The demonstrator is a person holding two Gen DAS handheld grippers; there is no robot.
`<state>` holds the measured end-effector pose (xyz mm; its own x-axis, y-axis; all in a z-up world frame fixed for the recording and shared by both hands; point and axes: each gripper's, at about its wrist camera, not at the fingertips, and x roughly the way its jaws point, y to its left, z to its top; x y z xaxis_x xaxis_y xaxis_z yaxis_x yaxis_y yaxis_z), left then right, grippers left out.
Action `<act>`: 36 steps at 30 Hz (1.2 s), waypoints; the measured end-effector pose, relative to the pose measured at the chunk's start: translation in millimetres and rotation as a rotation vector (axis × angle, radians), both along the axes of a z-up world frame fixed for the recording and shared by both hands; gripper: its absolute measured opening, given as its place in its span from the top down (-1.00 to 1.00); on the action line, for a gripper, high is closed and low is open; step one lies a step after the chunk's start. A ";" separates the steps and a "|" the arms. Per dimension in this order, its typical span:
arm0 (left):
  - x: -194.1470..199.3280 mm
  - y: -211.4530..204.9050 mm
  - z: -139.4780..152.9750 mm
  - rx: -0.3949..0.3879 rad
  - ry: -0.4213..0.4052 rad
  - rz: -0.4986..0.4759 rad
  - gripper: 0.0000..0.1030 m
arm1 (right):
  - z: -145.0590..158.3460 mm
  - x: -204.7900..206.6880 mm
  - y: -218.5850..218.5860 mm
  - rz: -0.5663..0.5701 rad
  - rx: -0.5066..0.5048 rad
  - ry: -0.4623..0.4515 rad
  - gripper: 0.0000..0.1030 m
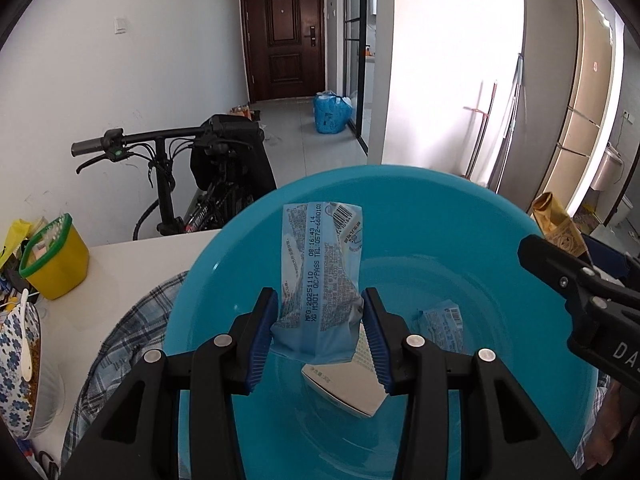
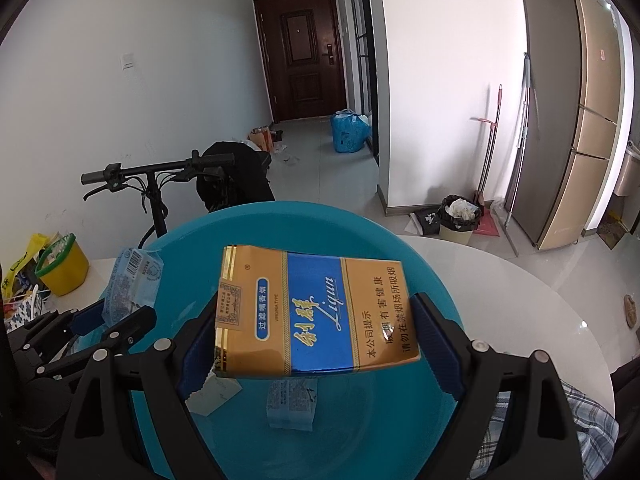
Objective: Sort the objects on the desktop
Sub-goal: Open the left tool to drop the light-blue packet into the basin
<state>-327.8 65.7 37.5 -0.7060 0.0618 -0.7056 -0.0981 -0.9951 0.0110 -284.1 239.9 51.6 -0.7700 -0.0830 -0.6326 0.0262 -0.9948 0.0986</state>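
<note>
My left gripper (image 1: 320,336) is shut on a light blue snack packet (image 1: 320,264) and holds it over a blue plastic basin (image 1: 460,216). In the basin lie a white packet (image 1: 348,388) and a small blue packet (image 1: 442,326). My right gripper (image 2: 312,344) is shut on a gold and blue cigarette pack (image 2: 316,316), held over the same basin (image 2: 360,224). The right gripper shows at the right edge of the left wrist view (image 1: 568,276). The left gripper with its packet (image 2: 132,284) shows at the left of the right wrist view.
The basin sits on a plaid cloth (image 1: 120,340) on a white table (image 2: 520,280). A yellow tub with a green rim (image 1: 56,256) and a floral bowl (image 1: 20,364) stand at the left. A bicycle (image 1: 192,168) stands behind the table.
</note>
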 end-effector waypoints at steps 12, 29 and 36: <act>-2.7 0.9 -6.3 -0.010 -0.026 0.000 0.13 | -3.7 -5.0 -0.7 0.015 -0.022 -0.028 -0.70; -2.4 -3.6 -3.6 0.014 -0.027 0.027 -0.46 | -7.0 -6.9 -7.2 0.023 -0.005 -0.037 -0.70; -3.0 -8.8 -2.0 0.021 -0.029 0.038 -0.47 | -8.1 -7.3 -6.2 0.019 -0.007 -0.040 -0.70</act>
<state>-330.9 56.9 35.6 -0.6871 0.0506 -0.7248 -0.0603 -0.9981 -0.0126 -291.4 233.7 43.6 -0.7424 -0.1018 -0.6622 0.0413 -0.9935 0.1065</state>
